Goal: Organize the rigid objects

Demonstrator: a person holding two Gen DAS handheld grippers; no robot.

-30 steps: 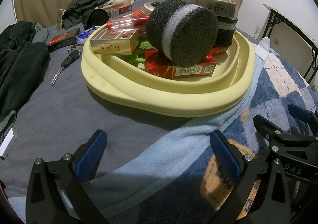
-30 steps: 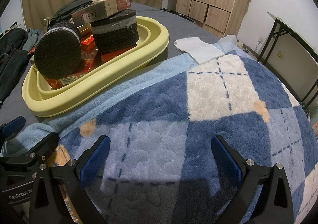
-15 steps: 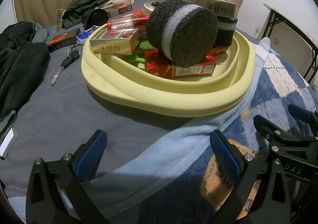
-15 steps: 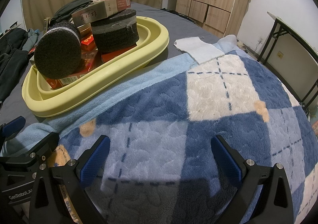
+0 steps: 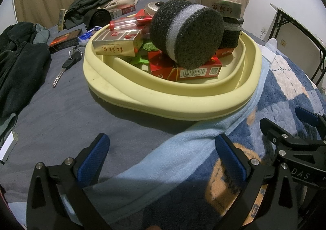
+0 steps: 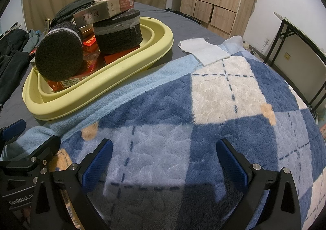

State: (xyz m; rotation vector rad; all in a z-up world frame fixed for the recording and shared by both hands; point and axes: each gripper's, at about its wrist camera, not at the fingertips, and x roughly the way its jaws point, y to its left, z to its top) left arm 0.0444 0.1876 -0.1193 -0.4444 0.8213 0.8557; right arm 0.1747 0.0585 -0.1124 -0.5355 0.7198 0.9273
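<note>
On the bed, a yellow basin (image 5: 183, 105) holds the rigid things piled high: a foam roll (image 5: 187, 34) lies on its side atop a red box (image 5: 183, 69), a second foam disc (image 6: 119, 32) carries a long box (image 6: 101, 11) across its top, and a silver box (image 5: 117, 43) leans on the far rim. That stack looks unsteady; a nudge to the basin could likely send the roll off the red box or tip the long box out. Keys (image 5: 68, 62) and a dark box (image 5: 64, 40) lie outside on the sheet, near dark clothes that could snag a reach. Both the left hand-held gripper (image 5: 161, 158) and right hand-held gripper (image 6: 163, 161) hover spread and empty above the blanket (image 6: 224, 97).
</note>
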